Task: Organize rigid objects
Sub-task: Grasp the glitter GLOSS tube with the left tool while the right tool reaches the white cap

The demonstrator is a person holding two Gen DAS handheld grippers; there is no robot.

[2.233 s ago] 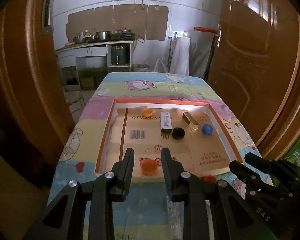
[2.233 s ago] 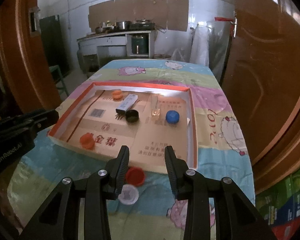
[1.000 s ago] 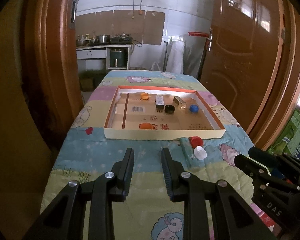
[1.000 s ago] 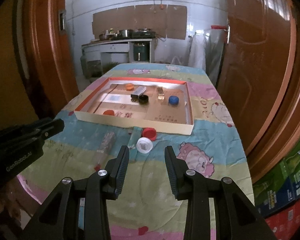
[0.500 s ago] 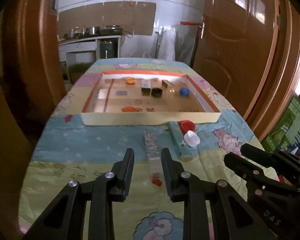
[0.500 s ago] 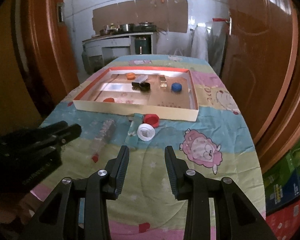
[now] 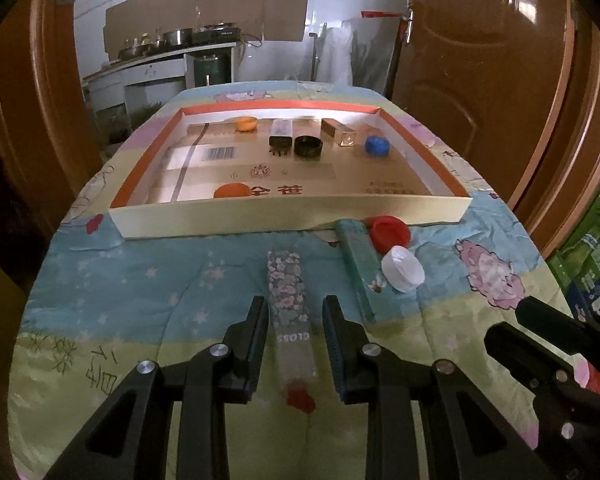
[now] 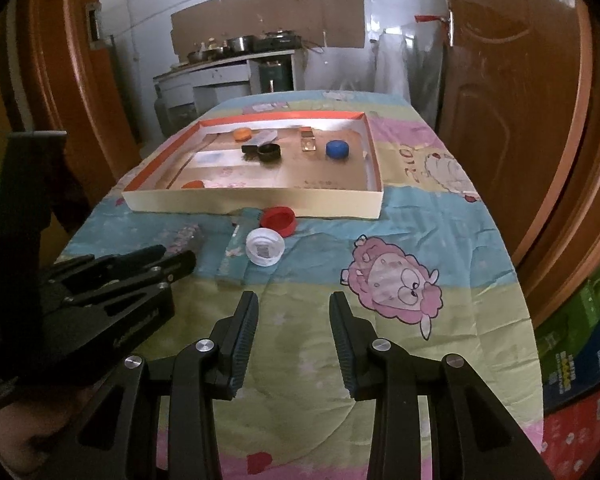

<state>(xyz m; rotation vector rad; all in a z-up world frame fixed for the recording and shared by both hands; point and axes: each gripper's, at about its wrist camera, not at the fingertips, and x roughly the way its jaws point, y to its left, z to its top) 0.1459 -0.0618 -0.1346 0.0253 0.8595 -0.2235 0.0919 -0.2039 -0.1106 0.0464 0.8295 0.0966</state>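
So far, the box on the table holds 6 small things: an orange cap at the back, a dark flat pack, a black cap, a gold block, a blue cap, and an orange lid near the front wall. That part looks done.

4 things are not in yet. They lie on the cloth in front of the box: a flowery tube, a green stick, a red cap and a white cap. The red cap sits just beside the box's front wall. The white cap touches the green stick.

The left gripper has its jaws spread, one on each side of the flowery tube, not pinching it. I think that tube is next. The right gripper has its jaws spread too, with only cloth between them.

For room: the box wall is low, so things must be lifted over it. The middle of the box is bare. Doors stand close on both sides of the table, and the 2 grippers are near each other.
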